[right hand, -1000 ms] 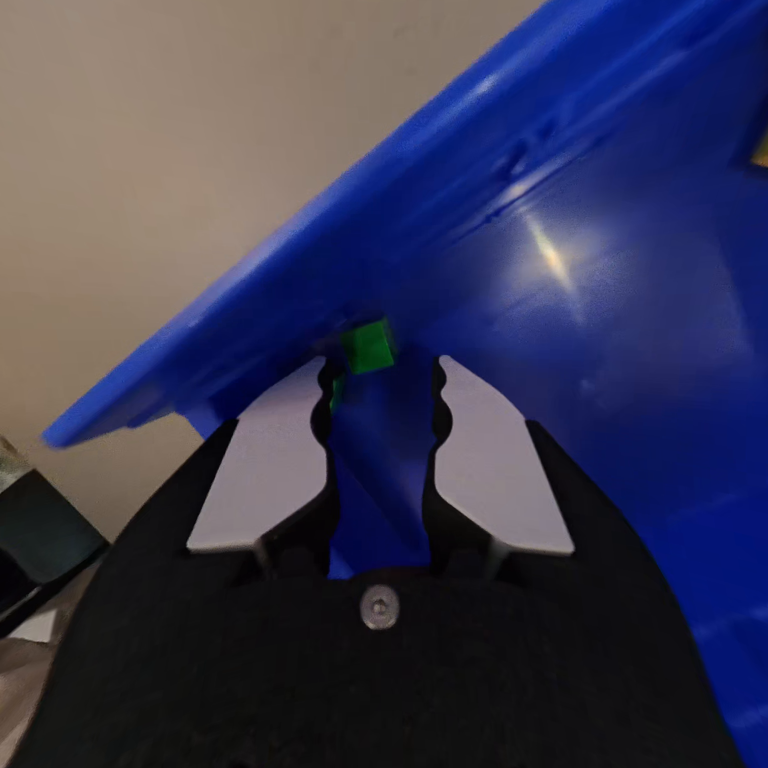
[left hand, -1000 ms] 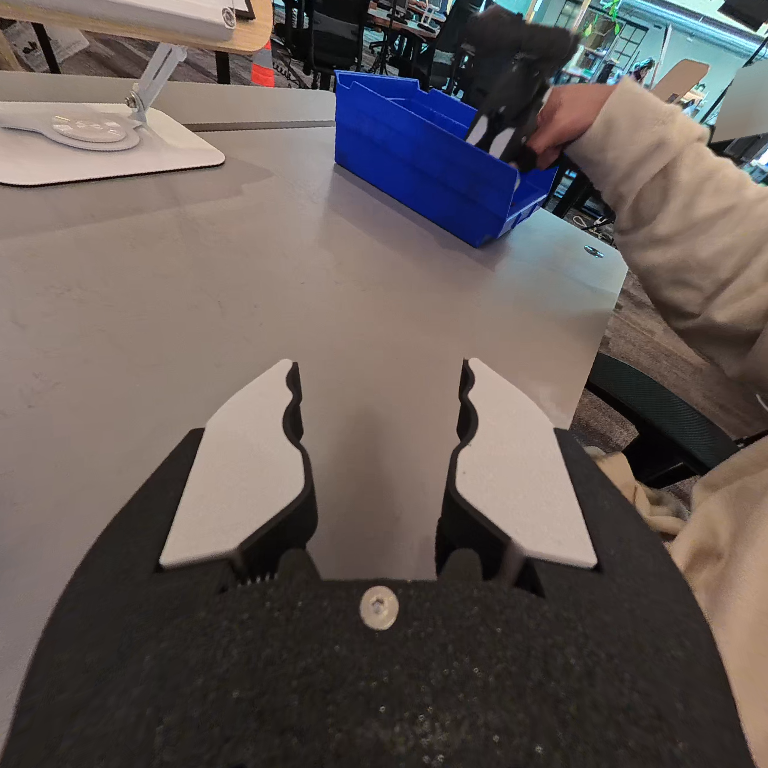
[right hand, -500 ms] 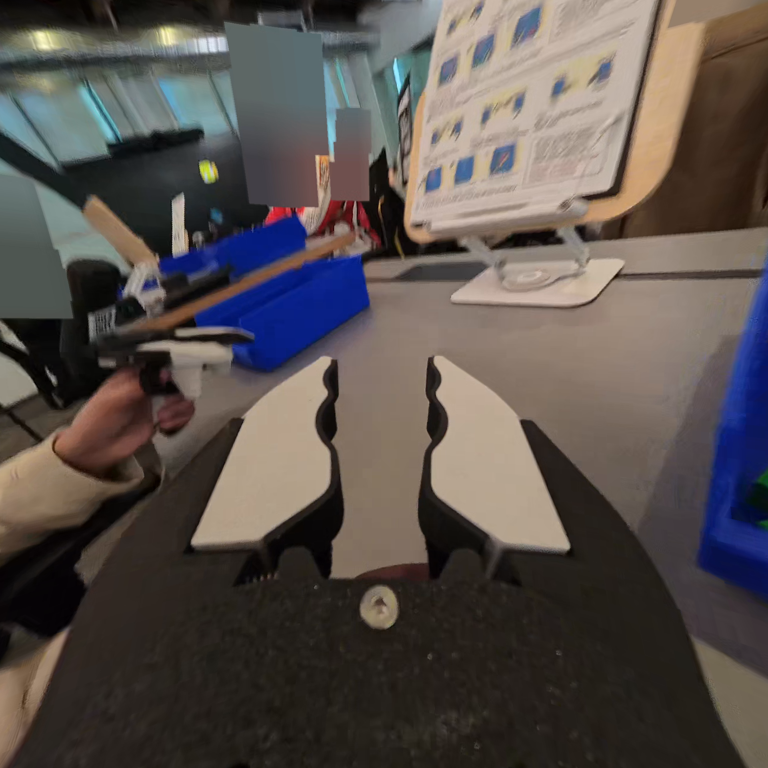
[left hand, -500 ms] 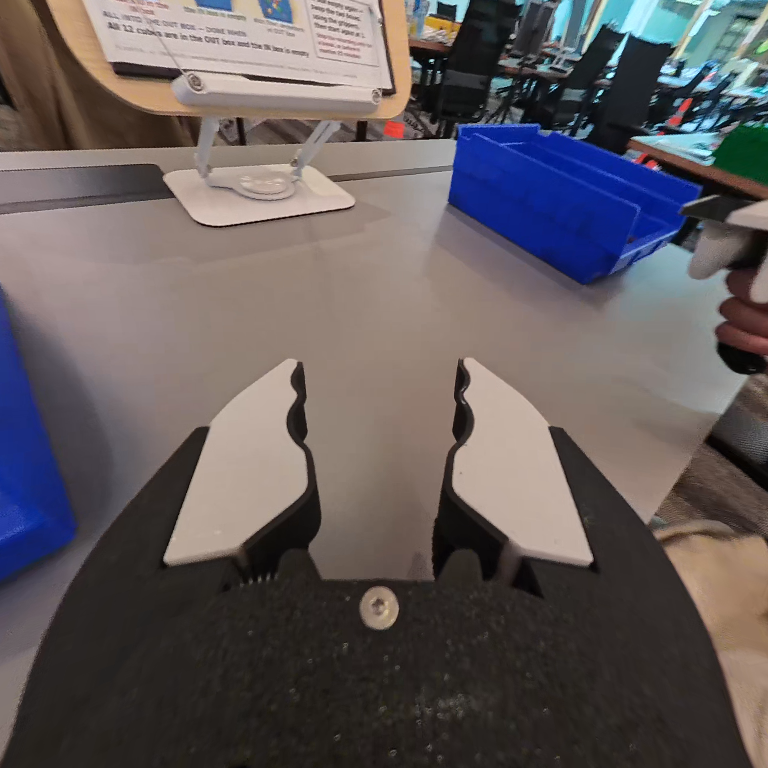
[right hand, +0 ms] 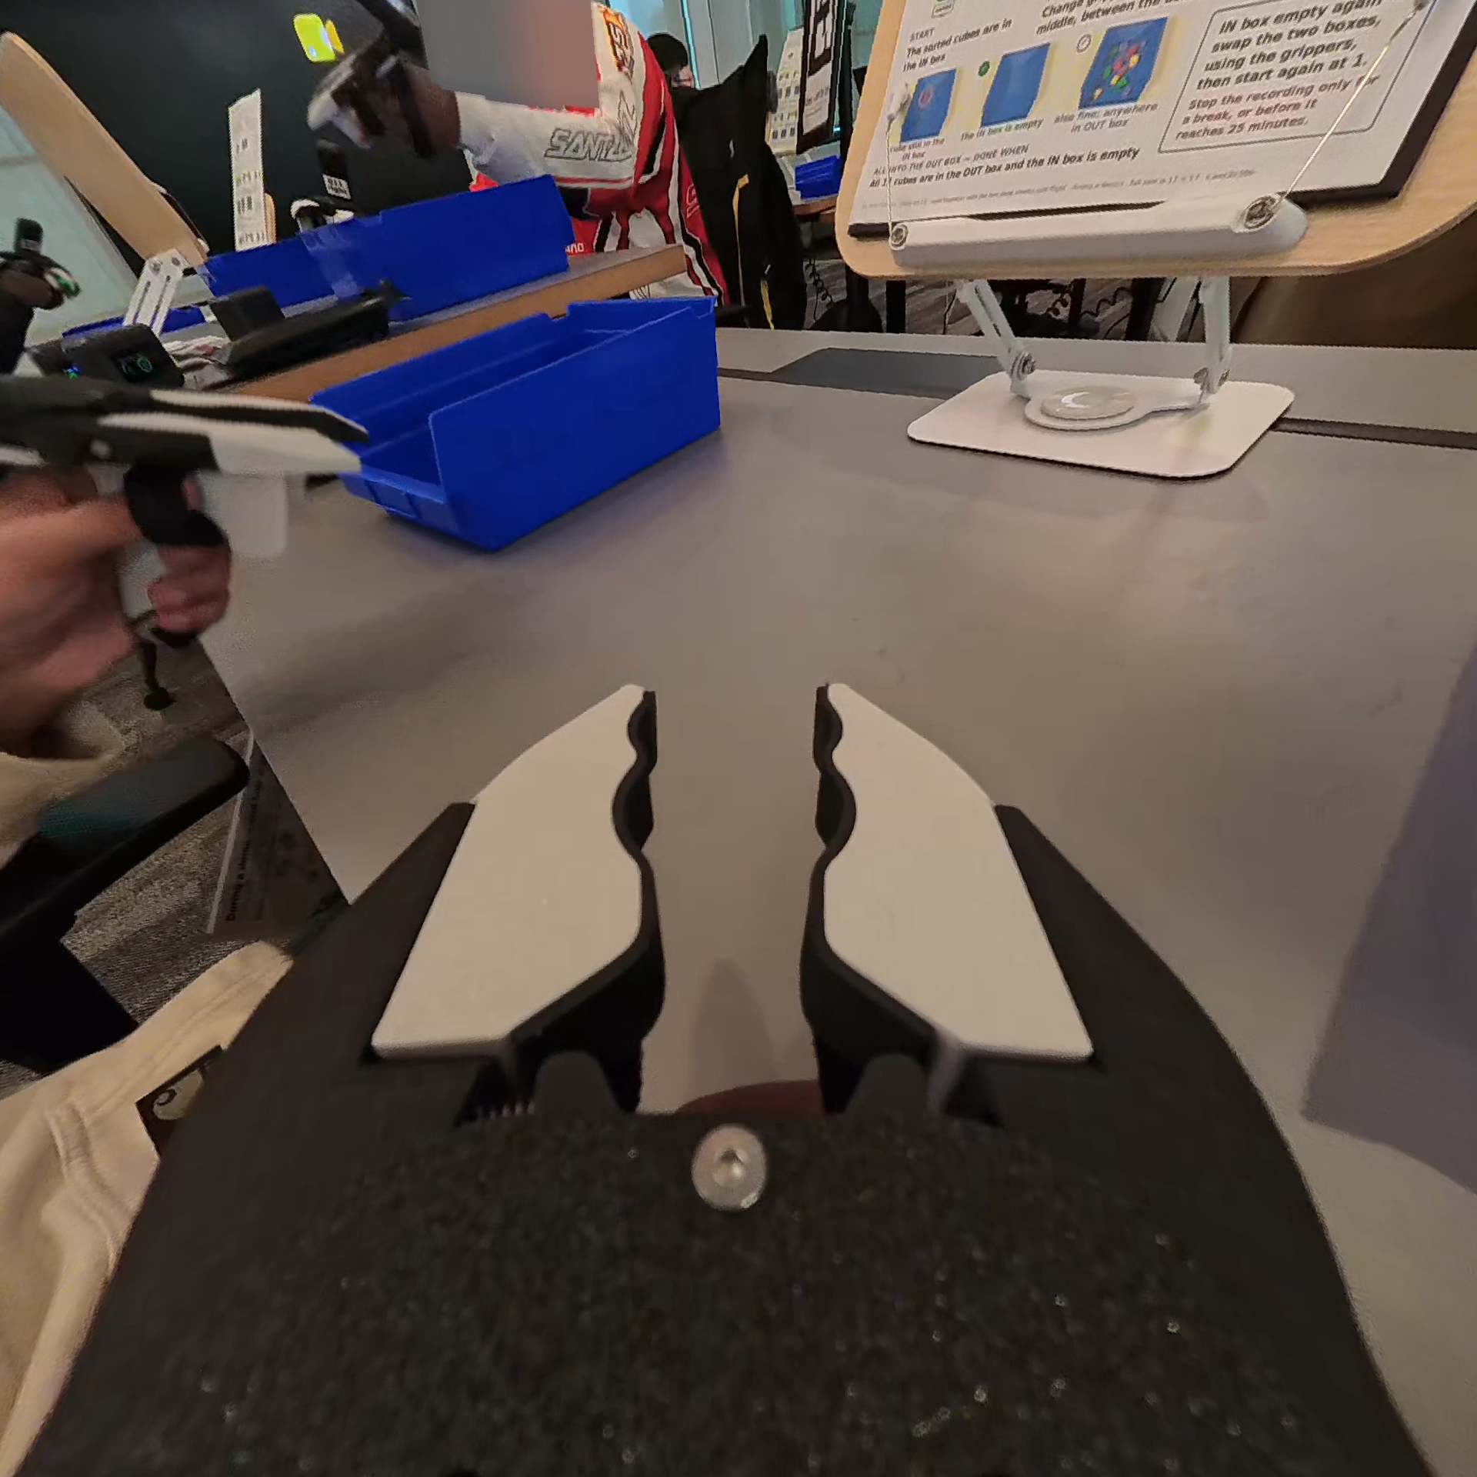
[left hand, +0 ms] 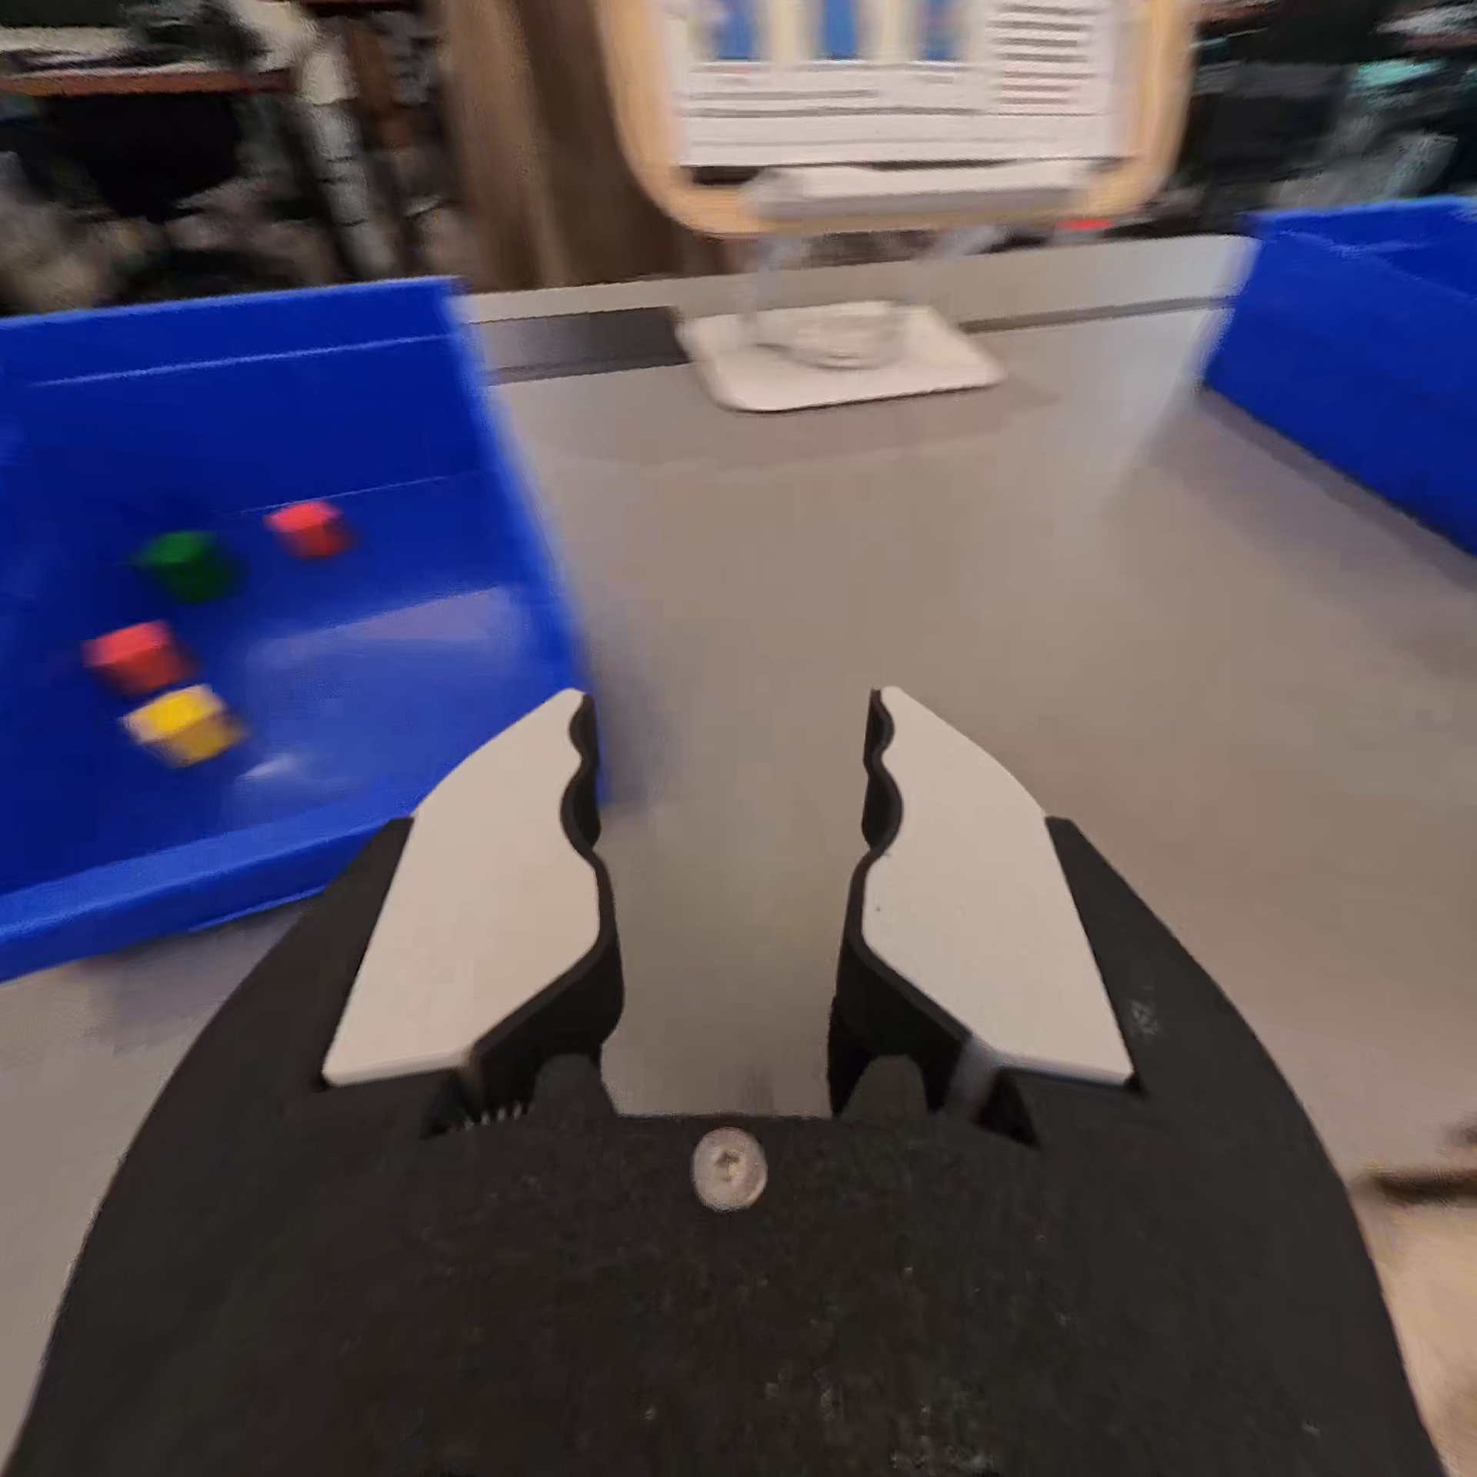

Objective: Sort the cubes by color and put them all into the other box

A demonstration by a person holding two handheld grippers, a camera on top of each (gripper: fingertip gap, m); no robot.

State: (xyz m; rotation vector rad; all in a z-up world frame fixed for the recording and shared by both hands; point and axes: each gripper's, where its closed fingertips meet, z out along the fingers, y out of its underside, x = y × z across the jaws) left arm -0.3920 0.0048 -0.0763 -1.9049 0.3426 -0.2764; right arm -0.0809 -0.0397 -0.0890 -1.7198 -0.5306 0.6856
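In the blurred left wrist view, a blue box (left hand: 264, 871) at the left holds two red cubes (left hand: 308, 527) (left hand: 136, 655), a green cube (left hand: 188, 563) and a yellow cube (left hand: 184, 723). A second blue box (left hand: 1359, 360) stands at the right edge. My left gripper (left hand: 727, 711) is open and empty above the table, just right of the box with cubes. My right gripper (right hand: 735, 695) is open and empty over the grey table (right hand: 1039, 639). It faces the left box (right hand: 543, 408), whose walls hide the cubes. The left gripper (right hand: 240, 447) shows there, held by a hand (right hand: 64, 591).
A white stand (right hand: 1103, 416) holding an instruction board (right hand: 1159, 120) sits at the table's back middle; it also shows in the left wrist view (left hand: 839, 360). The table's left edge (right hand: 264, 719) drops to a chair and carpet. A person works at another table with blue boxes (right hand: 447, 240) behind. My hands' fingertips stand some 35 cm from each other.
My right gripper came out of the right box, where green cubes lay, and swung left over the table. My left gripper swung left, bringing the box with cubes into view.
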